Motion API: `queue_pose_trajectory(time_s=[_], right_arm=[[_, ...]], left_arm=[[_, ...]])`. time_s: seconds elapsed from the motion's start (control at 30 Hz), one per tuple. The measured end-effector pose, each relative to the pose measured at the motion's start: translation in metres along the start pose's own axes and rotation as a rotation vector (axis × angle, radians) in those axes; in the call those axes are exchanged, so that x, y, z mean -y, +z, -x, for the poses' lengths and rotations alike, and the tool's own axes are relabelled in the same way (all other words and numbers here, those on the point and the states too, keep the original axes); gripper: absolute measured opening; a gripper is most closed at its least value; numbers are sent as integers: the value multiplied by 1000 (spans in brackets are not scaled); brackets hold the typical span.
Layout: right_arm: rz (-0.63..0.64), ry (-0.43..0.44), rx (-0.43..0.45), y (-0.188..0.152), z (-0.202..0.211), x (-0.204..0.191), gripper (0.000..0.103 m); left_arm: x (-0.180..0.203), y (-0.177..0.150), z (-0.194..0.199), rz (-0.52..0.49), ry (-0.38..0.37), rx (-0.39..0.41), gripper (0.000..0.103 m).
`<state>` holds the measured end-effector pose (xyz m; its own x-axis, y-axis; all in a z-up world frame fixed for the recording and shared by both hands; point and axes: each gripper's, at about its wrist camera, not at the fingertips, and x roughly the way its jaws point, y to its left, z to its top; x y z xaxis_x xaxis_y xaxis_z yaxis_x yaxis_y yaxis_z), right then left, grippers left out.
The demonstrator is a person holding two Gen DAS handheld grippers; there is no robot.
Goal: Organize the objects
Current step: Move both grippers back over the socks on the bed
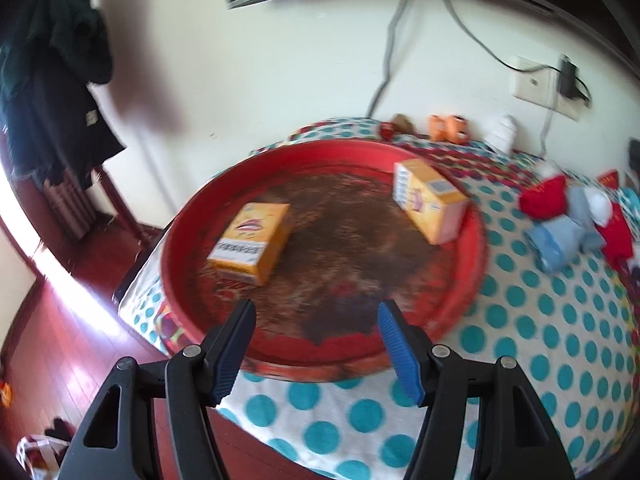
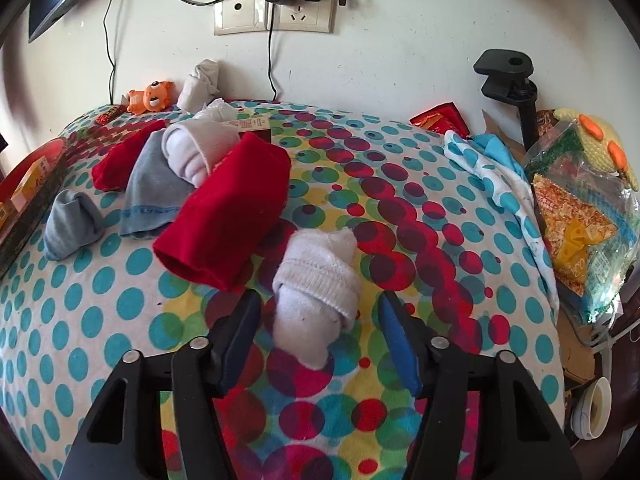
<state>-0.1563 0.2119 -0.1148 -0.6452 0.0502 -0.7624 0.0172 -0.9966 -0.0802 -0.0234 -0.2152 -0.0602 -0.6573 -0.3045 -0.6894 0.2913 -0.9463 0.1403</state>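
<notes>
A round red tray (image 1: 472,272) lies on the dotted cloth and holds two yellow boxes, one at the left (image 1: 250,242) and one at the right (image 1: 428,200). My left gripper (image 1: 316,312) is open and empty above the tray's near rim. My right gripper (image 2: 318,312) is open, with a rolled white sock (image 2: 316,292) lying between its fingers on the cloth. Beyond it lie a red sock roll (image 2: 228,208), a white roll (image 2: 196,148), a blue-grey sock (image 2: 152,188), a small grey roll (image 2: 70,222) and another red sock (image 2: 124,156).
An orange toy (image 2: 152,96) and a grey-white roll (image 2: 200,84) sit by the wall under the sockets (image 2: 276,8). Snack bags and a yellow knitted toy (image 2: 580,184) crowd the right edge beside a black clamp (image 2: 512,80). Dark clothes (image 1: 52,80) hang at the left above the red floor.
</notes>
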Motion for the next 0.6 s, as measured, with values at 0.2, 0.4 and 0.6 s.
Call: queue_pose_trajectory(time_s=[0.2, 0.4, 0.6], right_arm=[[-27, 28, -14, 6, -11, 10, 32], [-44, 19, -21, 11, -17, 17, 30], [-36, 15, -29, 11, -19, 15, 32]], left_arm=[[66, 4, 0, -144, -124, -23, 65], [135, 19, -2, -260, -277, -46, 65], [190, 41, -21, -327, -375, -84, 65]])
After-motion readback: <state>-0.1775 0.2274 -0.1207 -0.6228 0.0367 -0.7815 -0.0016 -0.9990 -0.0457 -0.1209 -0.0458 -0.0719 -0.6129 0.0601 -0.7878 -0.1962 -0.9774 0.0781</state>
